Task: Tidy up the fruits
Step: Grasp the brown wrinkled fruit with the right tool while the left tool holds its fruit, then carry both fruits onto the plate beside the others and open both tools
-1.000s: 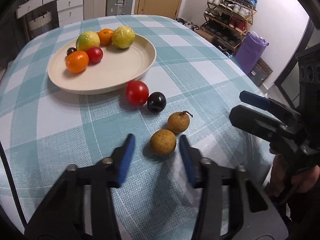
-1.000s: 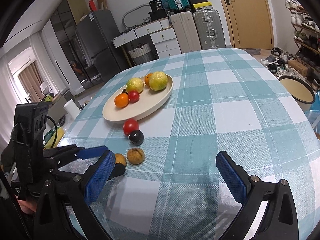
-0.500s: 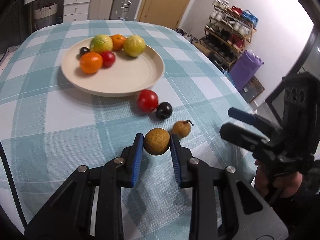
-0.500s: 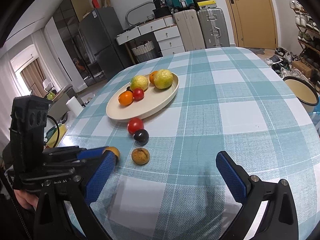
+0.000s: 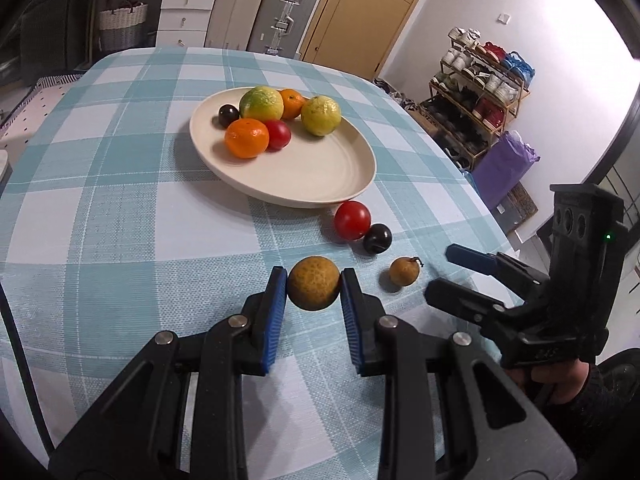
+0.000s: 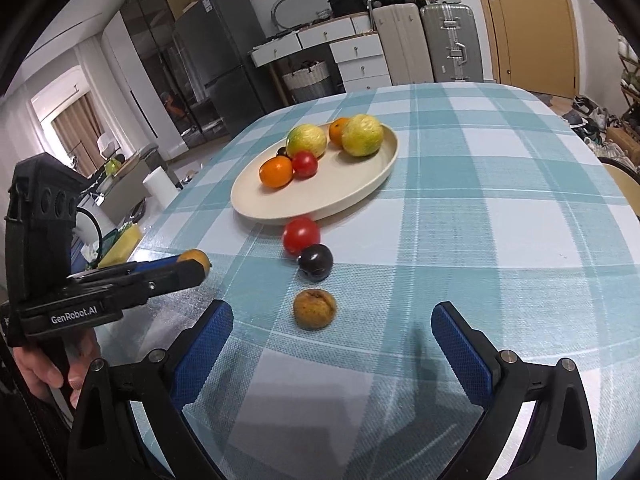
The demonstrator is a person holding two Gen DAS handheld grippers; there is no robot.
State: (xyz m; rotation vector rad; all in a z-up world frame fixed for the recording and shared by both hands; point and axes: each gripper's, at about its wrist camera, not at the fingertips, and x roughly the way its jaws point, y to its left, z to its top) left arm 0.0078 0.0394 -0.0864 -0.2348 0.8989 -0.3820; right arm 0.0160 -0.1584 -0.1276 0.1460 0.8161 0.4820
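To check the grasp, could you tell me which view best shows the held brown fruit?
The left wrist view: the brown fruit sits unobstructed between the left tool's pads. The right wrist view shows only a sliver.

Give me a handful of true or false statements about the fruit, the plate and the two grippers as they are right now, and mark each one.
1. The left gripper is shut on the round brown fruit. True.
2. The right gripper holds the small brown fruit. False: it is open, and that fruit lies on the tablecloth ahead of it.
3. The plate holds six fruits. True.
4. The red tomato beside the dark plum is on the plate. False: both sit on the cloth just off its rim.
5. The plate is full. False: its near half is bare.
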